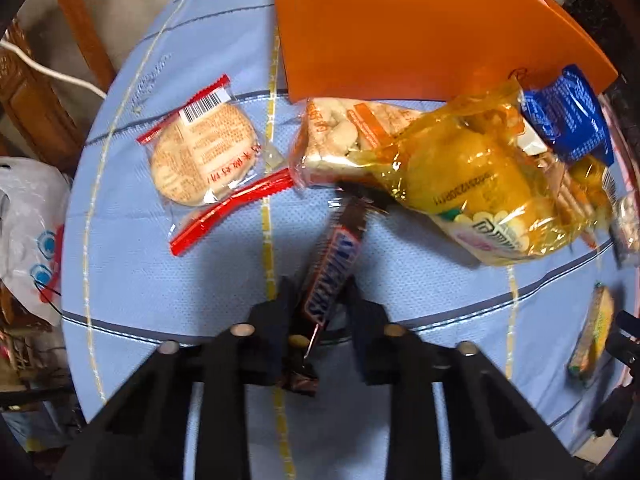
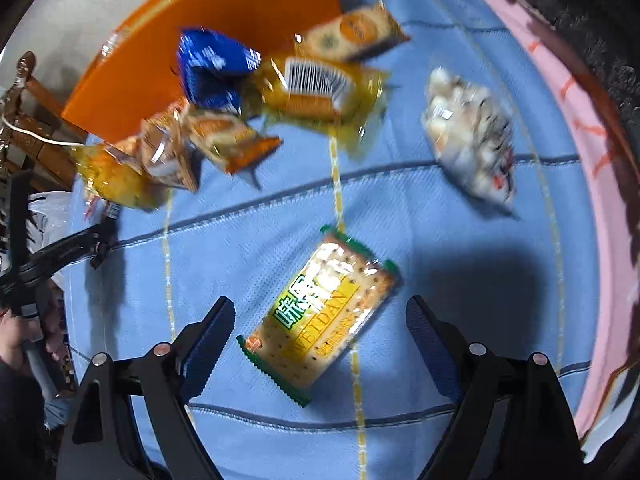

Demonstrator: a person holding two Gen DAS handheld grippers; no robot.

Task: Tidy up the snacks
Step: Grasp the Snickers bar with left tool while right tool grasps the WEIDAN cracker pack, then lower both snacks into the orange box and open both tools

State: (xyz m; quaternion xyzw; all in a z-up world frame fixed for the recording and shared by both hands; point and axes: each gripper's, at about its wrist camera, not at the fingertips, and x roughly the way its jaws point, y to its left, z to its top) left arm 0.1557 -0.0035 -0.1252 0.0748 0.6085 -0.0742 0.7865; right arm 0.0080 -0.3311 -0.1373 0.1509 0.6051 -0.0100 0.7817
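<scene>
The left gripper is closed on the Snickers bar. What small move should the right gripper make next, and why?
Probably close the right gripper on the Weidan cracker pack. Its jaws stand open on either side of the pack, which lies flat on the blue cloth between them, apparently not yet pressed.

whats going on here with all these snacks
A person is sorting snacks on a blue tablecloth with a handheld gripper in each hand. The left gripper is shut on a Snickers bar. The right gripper is open, straddling a green-edged cracker pack without touching it. More packets lie piled beside an orange box.
</scene>
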